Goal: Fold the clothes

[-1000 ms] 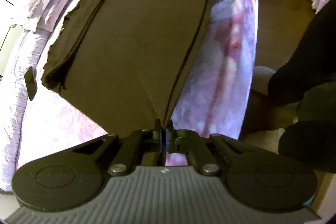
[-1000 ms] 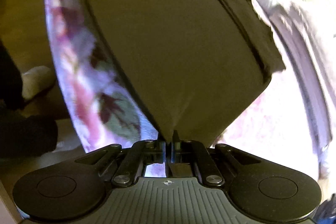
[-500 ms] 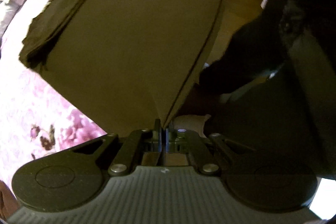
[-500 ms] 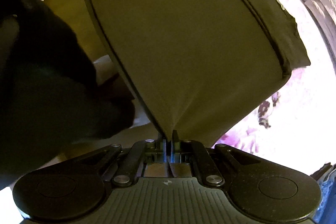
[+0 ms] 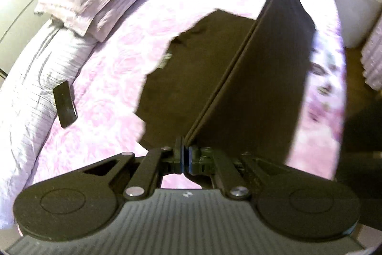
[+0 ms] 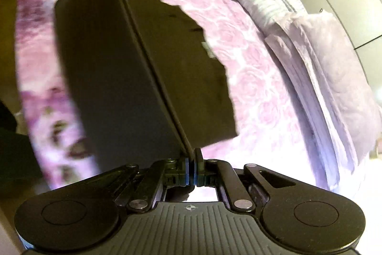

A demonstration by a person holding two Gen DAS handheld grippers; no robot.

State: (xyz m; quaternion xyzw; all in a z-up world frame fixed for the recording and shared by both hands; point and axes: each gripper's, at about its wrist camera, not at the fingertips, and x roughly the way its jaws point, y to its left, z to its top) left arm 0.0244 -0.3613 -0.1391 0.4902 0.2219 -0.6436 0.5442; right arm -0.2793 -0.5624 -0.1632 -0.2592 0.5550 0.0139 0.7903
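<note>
Both my tongs, left gripper [image 5: 183, 154] and right gripper [image 6: 191, 159], pinch the dark garment's [image 5: 262, 78] hem, stretched taut between them. Ahead of my tips its far half lies on the pink bedspread [image 5: 107, 78] (the fold is not yet laid over).

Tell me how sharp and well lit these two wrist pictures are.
Left wrist view: the dark garment and pink bedspread smear with motion blur, and the bed's edge bows from the fisheye lens. Right wrist view: the bedspread glares pale near the pillow, the garment stays murky, its edges blurred.

Blk grippers [image 5: 183, 154]; blue pads; silver screws
</note>
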